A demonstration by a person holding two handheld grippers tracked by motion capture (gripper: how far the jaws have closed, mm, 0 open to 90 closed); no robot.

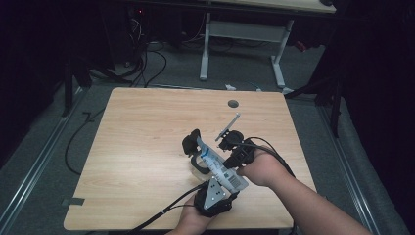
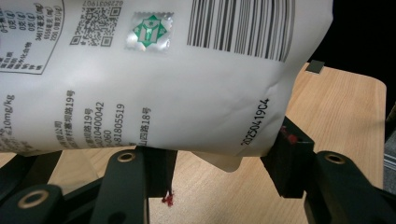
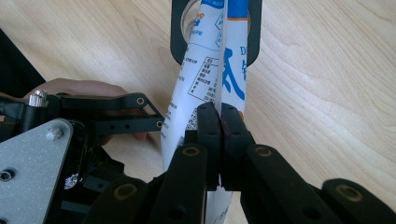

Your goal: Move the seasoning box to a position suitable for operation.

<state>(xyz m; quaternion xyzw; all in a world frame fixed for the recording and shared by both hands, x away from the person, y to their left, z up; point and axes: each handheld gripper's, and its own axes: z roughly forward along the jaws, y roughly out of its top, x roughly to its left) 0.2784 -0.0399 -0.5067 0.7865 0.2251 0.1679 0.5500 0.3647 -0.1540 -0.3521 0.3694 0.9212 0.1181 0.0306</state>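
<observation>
Two hand-held grippers (image 1: 215, 188) (image 1: 230, 147) clamp one glossy, creased white pouch (image 1: 220, 169) over woodgrain table (image 1: 147, 147).

A light wooden table (image 1: 147, 147) with rounded corners stands on grey carpet (image 1: 44, 161) in a dim room. A small round hole (image 1: 233, 103) sits near the table's edge at one o'clock. Behind it, at twelve o'clock, a second desk on a white metal frame (image 1: 242, 46). Black cables (image 1: 147, 63) lie on the floor at eleven o'clock. The surroundings are dark.
</observation>
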